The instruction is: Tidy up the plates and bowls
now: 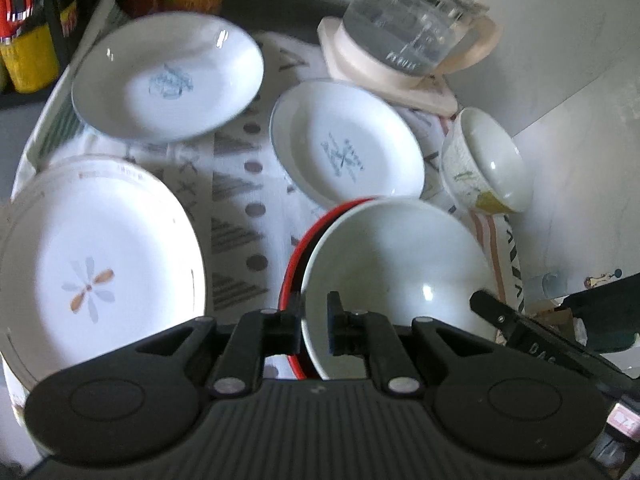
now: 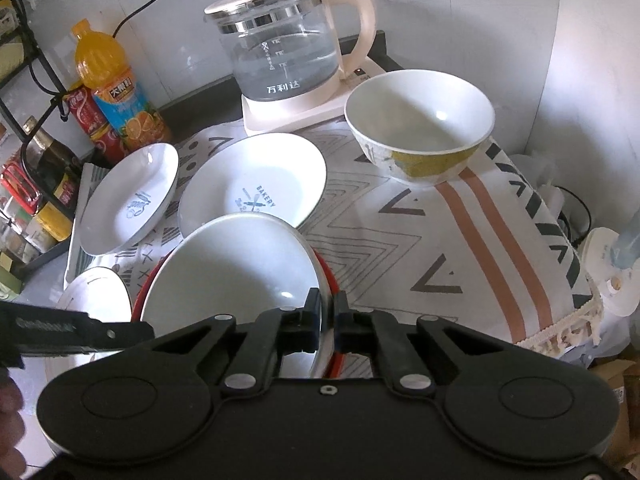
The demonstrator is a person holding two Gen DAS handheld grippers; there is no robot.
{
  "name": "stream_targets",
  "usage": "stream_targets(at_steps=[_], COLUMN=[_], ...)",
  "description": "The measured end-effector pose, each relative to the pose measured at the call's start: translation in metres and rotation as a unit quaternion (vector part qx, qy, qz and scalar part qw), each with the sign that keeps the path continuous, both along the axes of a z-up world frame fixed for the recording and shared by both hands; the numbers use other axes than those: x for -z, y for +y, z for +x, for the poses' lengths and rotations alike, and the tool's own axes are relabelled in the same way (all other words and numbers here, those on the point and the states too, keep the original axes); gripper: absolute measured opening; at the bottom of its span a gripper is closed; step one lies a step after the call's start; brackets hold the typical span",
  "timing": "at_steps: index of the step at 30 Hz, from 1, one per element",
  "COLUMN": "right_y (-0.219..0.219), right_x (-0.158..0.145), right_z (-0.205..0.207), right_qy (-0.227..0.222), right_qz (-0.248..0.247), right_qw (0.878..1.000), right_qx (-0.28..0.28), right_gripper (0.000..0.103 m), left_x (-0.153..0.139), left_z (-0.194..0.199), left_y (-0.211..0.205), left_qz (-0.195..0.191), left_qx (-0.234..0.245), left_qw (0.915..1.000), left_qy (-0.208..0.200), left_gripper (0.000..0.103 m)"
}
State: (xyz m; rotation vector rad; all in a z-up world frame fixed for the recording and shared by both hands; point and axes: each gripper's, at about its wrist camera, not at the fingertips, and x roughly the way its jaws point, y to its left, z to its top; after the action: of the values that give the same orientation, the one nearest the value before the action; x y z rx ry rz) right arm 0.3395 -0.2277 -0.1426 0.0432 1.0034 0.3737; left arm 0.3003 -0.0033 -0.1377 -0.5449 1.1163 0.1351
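Observation:
Both grippers hold the same white bowl (image 1: 396, 268), which has a red outside (image 1: 296, 256). My left gripper (image 1: 314, 326) is shut on its left rim. My right gripper (image 2: 327, 320) is shut on its right rim (image 2: 320, 276), and the bowl's white inside (image 2: 236, 276) fills the lower middle of the right wrist view. A yellow-patterned bowl (image 2: 420, 124) stands at the far right and also shows in the left wrist view (image 1: 486, 160). Two small deep plates (image 2: 132, 200) (image 2: 256, 180) lie behind the held bowl. A large flower plate (image 1: 96, 264) sits at the left.
A glass kettle (image 2: 280, 48) on its cream base stands at the back. Bottles (image 2: 116, 92) and a wire rack (image 2: 24, 80) line the back left. A patterned cloth (image 2: 440, 240) covers the counter; its fringed edge (image 2: 568, 324) drops off at the right.

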Motion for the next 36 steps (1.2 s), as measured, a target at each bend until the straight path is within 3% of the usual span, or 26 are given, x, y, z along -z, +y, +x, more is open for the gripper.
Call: stream_targets(at_steps=[3, 6, 11, 14, 19, 23, 36], right_y=[0.001, 0.0, -0.007, -0.014, -0.032, -0.05, -0.101], right_x=[0.0, 0.0, -0.004, -0.009, -0.016, -0.018, -0.013], right_z=[0.001, 0.004, 0.009, 0.011, 0.019, 0.031, 0.064], right_qy=[-0.001, 0.004, 0.012, 0.013, 0.004, 0.0, -0.006], right_qz=[-0.001, -0.001, 0.014, 0.029, 0.052, 0.059, 0.062], right_qw=[1.0, 1.0, 1.0, 0.999, 0.998, 0.997, 0.99], right_qx=[-0.003, -0.005, -0.004, 0.002, 0.025, 0.054, 0.127], right_gripper=[0.006, 0.011, 0.013, 0.027, 0.05, 0.05, 0.056], left_x=[-0.01, -0.015, -0.02, -0.023, -0.028, -0.031, -0.016], left_z=[0.003, 0.009, 0.019, 0.028, 0.049, 0.068, 0.13], left_y=[0.0, -0.001, -0.008, -0.014, -0.028, -0.041, -0.072], left_qz=[0.007, 0.018, 0.033, 0.041, 0.046, 0.051, 0.041], left_qx=[0.003, 0.004, 0.011, 0.018, 0.04, 0.053, 0.082], left_qw=[1.0, 0.9998, 0.9992, 0.9987, 0.9975, 0.996, 0.9948], left_qy=[-0.007, -0.009, -0.019, -0.025, -0.037, -0.051, -0.045], left_gripper=[0.011, 0.021, 0.046, 0.056, 0.064, 0.069, 0.069])
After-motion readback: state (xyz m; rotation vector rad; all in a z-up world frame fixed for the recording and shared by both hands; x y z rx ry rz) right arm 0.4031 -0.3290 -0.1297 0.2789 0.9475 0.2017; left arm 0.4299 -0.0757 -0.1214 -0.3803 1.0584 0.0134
